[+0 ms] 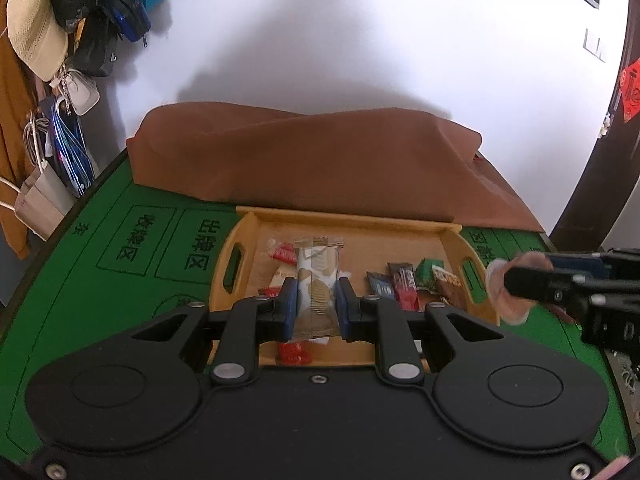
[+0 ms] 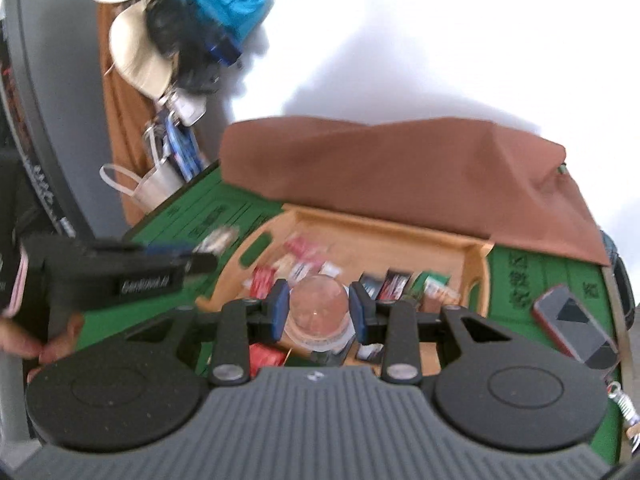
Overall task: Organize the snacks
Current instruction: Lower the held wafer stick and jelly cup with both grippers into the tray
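A wooden tray (image 1: 352, 224) lies on the green table; it also shows in the right wrist view (image 2: 476, 264). My left gripper (image 1: 316, 306) is shut on a white snack packet with heart shapes (image 1: 316, 288), held over the tray's left half. Red and white wrapped snacks (image 1: 282, 252) lie on the tray's left. Dark, red and green packets (image 1: 412, 280) stand in a row on its right. My right gripper (image 2: 318, 310) is shut on a clear pinkish jelly cup (image 2: 318, 304) above the tray; it shows at the right of the left wrist view (image 1: 508, 292).
A brown cloth (image 1: 320, 156) covers a bulky shape behind the tray. Hats and bags (image 1: 72, 32) hang at the left wall. A phone (image 2: 572, 326) lies on the green mat right of the tray. A dark door frame (image 1: 600, 140) stands at the right.
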